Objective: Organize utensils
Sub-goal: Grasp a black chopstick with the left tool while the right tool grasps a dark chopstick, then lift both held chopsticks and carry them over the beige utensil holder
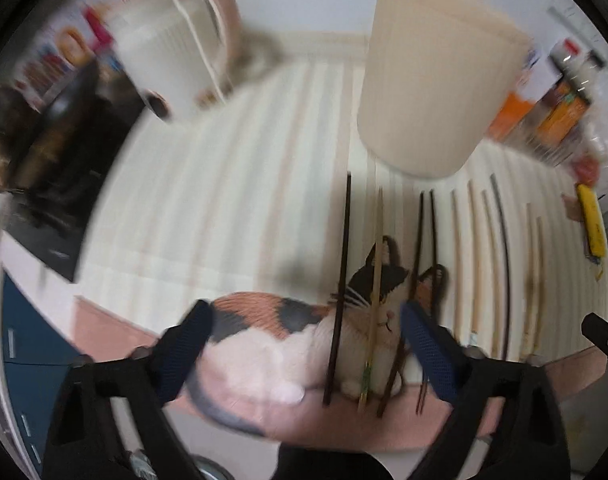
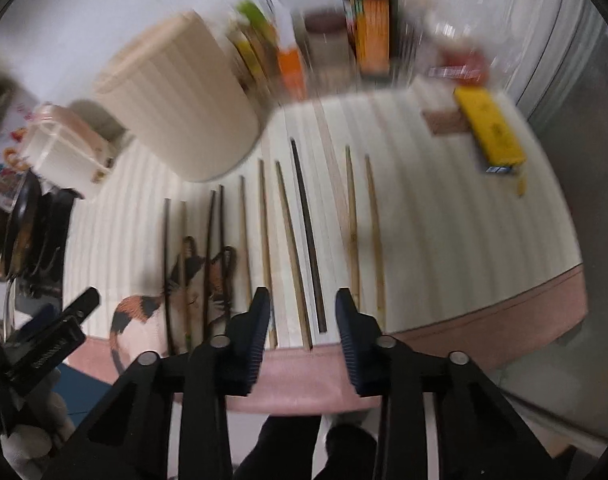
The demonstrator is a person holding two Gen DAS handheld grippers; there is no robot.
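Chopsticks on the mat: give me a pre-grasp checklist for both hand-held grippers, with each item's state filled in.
1. Chopsticks lie separate in a row on the striped mat: ok.
2. Right hand-held gripper has chopstick ends between its fingers, pads not pressing: ok.
3. Left hand-held gripper open, straddling several chopsticks: not ok for picking a single one.
4. Beige holder upright behind the row: ok.
5. Pictures sharp enough to judge contact: not ok, blurred.

We see only smears for the bottles and boxes (image 2: 328,40) at the back; we cannot read them.
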